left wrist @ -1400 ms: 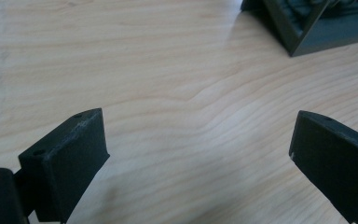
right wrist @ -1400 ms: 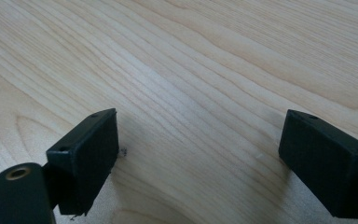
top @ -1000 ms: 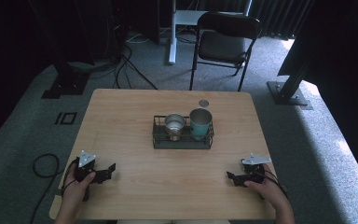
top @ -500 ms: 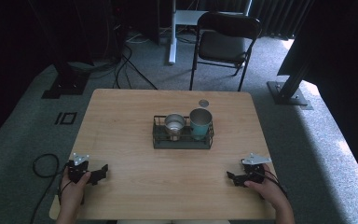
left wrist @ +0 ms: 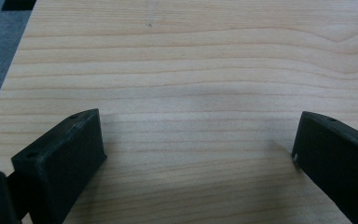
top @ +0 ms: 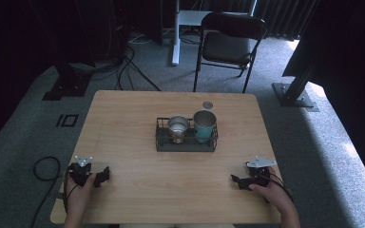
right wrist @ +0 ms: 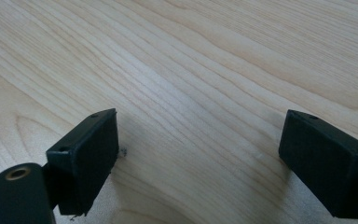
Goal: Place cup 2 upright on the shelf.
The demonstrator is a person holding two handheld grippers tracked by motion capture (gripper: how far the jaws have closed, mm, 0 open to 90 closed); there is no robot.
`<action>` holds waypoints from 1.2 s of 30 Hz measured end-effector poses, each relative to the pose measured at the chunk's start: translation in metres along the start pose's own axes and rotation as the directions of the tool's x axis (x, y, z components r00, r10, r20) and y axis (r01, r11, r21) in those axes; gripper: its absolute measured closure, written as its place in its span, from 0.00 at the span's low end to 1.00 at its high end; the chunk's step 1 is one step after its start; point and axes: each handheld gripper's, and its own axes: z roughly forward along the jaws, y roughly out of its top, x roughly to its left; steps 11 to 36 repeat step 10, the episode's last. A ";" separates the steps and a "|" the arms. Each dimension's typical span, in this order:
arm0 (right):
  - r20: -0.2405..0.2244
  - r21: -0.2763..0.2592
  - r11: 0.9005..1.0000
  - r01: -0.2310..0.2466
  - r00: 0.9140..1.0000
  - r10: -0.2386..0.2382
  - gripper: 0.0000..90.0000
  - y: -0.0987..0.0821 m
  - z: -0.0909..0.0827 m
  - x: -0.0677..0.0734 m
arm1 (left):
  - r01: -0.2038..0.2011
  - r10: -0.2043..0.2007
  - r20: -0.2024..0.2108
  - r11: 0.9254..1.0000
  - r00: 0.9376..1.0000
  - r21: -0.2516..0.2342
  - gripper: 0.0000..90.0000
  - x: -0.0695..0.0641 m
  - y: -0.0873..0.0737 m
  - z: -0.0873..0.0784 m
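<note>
A black wire rack [top: 186, 142] sits at the middle of the wooden table [top: 138, 114]. In it stand a silver metal cup [top: 177, 126] on the left and a teal cup [top: 204, 124] on the right. A small round metal lid [top: 207, 104] lies flat just behind the rack. My left gripper [top: 102, 175] rests near the front left corner, open, with bare wood between its jaws [left wrist: 200, 140]. My right gripper [top: 235, 181] rests near the front right corner, also open over bare wood [right wrist: 200, 140].
A black folding chair [top: 230, 45] stands beyond the far table edge. Cables [top: 123, 66] lie on the grey carpet at the back left, and a dark stand base [top: 297, 92] sits at the right. Wide bare wood lies between the rack and both grippers.
My left gripper has drawn back toward the front left edge and lies lower on the table. The right gripper has stayed where it was.
</note>
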 end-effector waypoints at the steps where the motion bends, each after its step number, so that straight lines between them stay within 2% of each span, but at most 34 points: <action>1: 0.000 0.000 1.000 0.000 1.000 0.000 0.13 0.000 0.000 0.000 | 0.003 -0.003 -0.003 1.000 1.000 0.001 0.03 0.000 0.000 0.000; 6: 0.000 0.000 1.000 0.000 1.000 0.000 0.13 0.000 0.000 0.000 | 0.041 -0.041 -0.037 0.999 0.998 -0.001 0.03 -0.004 0.001 0.001; 10: 0.000 0.000 1.000 0.000 1.000 0.000 0.13 0.000 0.000 0.000 | 0.056 -0.056 -0.050 0.998 0.997 -0.001 0.03 -0.005 0.001 0.001; 36: 0.000 0.000 1.000 0.000 1.000 0.000 0.13 0.000 0.000 0.000 | 0.056 -0.056 -0.050 0.998 0.997 -0.001 0.03 -0.005 0.001 0.001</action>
